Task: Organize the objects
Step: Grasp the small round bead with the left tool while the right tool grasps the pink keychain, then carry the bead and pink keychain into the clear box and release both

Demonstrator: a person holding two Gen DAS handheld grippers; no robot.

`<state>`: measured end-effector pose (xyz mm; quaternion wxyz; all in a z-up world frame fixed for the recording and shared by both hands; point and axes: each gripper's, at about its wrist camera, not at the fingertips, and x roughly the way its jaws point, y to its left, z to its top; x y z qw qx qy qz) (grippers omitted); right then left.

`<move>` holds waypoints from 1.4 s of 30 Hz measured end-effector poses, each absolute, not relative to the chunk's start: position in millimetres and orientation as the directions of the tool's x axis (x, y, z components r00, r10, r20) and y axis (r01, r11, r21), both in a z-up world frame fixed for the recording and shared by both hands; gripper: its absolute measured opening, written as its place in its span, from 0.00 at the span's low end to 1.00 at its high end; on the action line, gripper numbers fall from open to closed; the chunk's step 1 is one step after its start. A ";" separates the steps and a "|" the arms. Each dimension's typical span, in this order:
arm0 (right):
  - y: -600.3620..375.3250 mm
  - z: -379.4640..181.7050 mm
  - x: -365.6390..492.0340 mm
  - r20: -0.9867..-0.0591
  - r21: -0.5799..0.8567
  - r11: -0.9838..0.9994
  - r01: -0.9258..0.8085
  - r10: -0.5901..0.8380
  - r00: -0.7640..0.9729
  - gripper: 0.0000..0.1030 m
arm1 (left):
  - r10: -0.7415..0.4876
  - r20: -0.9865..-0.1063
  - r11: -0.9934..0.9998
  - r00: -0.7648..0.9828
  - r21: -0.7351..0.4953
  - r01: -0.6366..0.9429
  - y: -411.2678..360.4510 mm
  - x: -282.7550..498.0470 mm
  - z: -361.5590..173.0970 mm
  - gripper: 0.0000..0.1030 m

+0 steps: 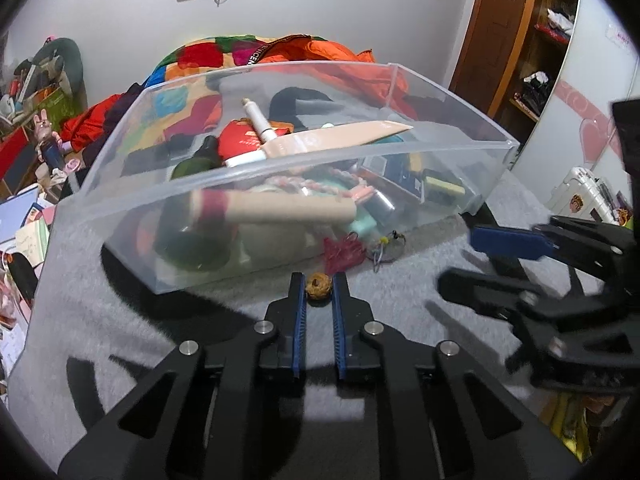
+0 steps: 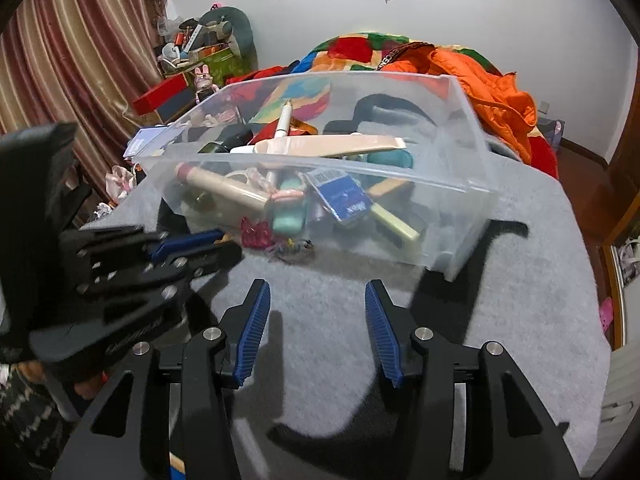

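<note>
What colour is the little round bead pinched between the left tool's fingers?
Brownish tan, a small carved round bead; the left wrist view shows it best.

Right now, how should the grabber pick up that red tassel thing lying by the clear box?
Best grip is probably the red tassel's bunched middle, coming from above and from the near side. It lies flat on the grey felt mat, right against the clear plastic bin, so the wall blocks the far side. The open right gripper is free; the left gripper holds a brown bead.

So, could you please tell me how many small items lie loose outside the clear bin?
3: a brown bead in the left gripper, a red trinket and a wire charm by the bin; others may be hidden.
</note>
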<state>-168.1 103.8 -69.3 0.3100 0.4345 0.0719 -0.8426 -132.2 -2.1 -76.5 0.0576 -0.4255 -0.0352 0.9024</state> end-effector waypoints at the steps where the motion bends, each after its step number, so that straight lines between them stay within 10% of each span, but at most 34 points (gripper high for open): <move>1: 99.3 -69.5 -168.8 -0.778 0.148 -0.795 0.589 -0.462 -0.427 0.45 | 0.135 -0.762 -0.991 -0.634 -0.116 -0.071 -5.4 -128.5 -76.2 0.11; 16: 43.9 -83.9 -185.3 -0.810 0.154 -0.886 0.437 -0.366 -0.457 0.48 | 0.118 -0.721 -0.987 -0.683 -0.161 0.000 -65.0 -85.7 -76.3 0.11; 24: 51.6 -84.4 -181.2 -0.806 0.119 -0.937 0.330 -0.285 -0.519 0.12 | 0.158 -0.705 -0.980 -0.691 -0.196 -0.025 -61.3 -75.4 -76.6 0.11; 42: 100.5 -53.9 -153.8 -0.734 0.209 -0.878 0.430 -0.431 -0.525 0.12 | 0.163 -0.686 -0.982 -0.709 -0.186 -0.046 -34.7 -85.9 -47.8 0.12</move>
